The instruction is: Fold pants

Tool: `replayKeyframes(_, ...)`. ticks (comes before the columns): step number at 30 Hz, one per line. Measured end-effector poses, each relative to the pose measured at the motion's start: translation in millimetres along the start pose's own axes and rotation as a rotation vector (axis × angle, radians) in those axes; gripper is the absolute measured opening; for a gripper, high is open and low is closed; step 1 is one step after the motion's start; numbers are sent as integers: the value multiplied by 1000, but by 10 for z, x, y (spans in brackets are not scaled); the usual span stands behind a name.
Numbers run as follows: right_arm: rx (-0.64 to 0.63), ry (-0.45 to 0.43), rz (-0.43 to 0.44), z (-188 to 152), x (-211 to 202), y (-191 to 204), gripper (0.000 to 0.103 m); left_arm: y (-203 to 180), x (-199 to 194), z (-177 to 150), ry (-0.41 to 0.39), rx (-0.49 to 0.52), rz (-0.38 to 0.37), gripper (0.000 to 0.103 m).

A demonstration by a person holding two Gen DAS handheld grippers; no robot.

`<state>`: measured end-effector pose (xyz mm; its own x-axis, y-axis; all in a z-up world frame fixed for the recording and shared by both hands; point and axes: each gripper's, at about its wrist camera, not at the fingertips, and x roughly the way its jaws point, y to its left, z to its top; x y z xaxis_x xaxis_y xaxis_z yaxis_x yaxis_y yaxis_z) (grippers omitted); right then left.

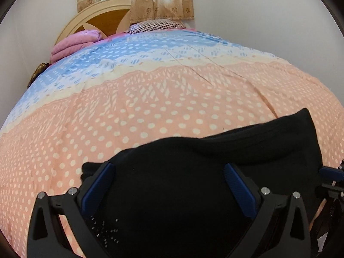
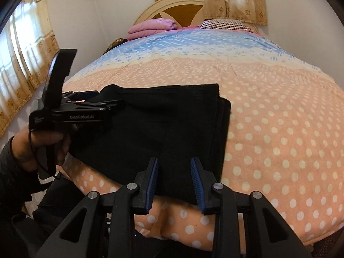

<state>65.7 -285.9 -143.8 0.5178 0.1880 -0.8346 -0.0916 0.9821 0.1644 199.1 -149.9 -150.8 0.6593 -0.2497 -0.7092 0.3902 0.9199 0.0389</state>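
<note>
The black pants (image 2: 154, 126) lie folded on the bed (image 2: 279, 129), long axis running left to right; the right hand-held gripper (image 2: 174, 185), released, hovers at their near edge, while the left hand-held gripper (image 1: 169, 185) gapes over their left end.

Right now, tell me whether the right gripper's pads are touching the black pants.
Apart. In the right wrist view the right gripper stands open, and the pants show in the gap without either pad pressing them.
</note>
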Motion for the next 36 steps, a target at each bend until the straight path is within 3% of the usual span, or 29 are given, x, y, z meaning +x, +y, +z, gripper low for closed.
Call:
replayKeyframes(4, -19, -88, 34, 154, -195, 110, 34, 84, -347, -173, -74, -45, -49, 103)
replayKeyframes(8, -22, -135, 105, 419, -65, 197, 45, 69, -479, -346, -97, -16, -47, 103)
replayKeyframes(12, 82, -57, 21, 535, 386, 3, 45, 105, -327, -411, -54, -16, -22, 103)
replayKeyframes(14, 135, -31, 54, 532, 491, -121, 45, 163, -264, -434, -44, -57, -60, 103)
replayKeyframes(22, 168, -84, 102, 492, 237, -219, 45, 184, -389, -418, -53, -58, -43, 103)
replayKeyframes(27, 177, -130, 35, 388, 23, -291, 63, 320, -546, -476, -69, -48, -16, 103)
replayKeyframes(32, 176, -86, -3, 267, 59, -361, 64, 520, -473, -537, -46, -95, 18, 103)
replayKeyframes(36, 241, -45, -12, 186, 198, -542, 64, 586, -330, -577, -31, -125, -8, 103)
